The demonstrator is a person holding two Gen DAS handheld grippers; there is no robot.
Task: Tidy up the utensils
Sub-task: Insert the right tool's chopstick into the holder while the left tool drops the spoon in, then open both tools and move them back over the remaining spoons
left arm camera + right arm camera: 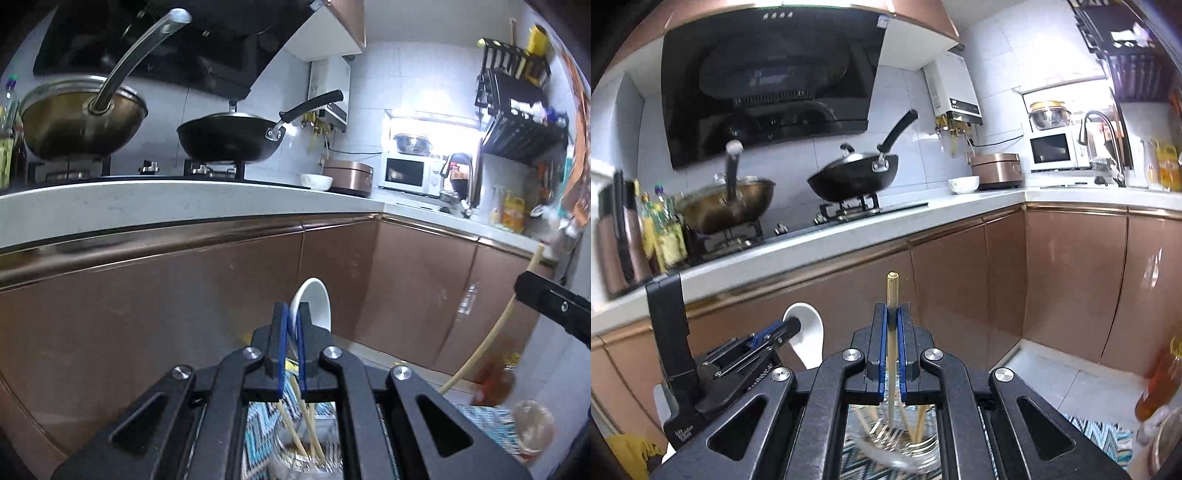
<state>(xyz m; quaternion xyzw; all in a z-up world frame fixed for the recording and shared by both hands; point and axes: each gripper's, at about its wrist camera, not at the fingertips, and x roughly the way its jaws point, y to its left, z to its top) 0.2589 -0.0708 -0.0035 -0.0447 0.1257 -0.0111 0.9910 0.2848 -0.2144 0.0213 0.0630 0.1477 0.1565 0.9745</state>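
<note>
Left gripper [293,321] up in the air, jaws clamped on a white spoon [314,301], bowl end poking up past the blue pads, handle hidden between them. Over in the right wrist view that same spoon sits at lower left, pinched side-on, its lower part cut off behind the black linkage.

Right gripper [893,325] has its jaws tight on 1 pale chopstick [892,295], standing upright, tip clear above the fingers, the shaft running down between the pads toward a glass jar [916,446] below. The jar is mostly masked by the gripper body; a few more chopsticks lean inside it, count hard to call, and something blurred and silvery smears across its front. From the left wrist, the held chopstick shows as a long curved pale line at right, its lower end lost near the frame.

Under the jar, a patterned blue-and-white cloth [1097,439], only slivers visible. Behind it all: brown cabinet doors [1071,280], white countertop [923,218], a black wok [853,179] on the stove.
</note>
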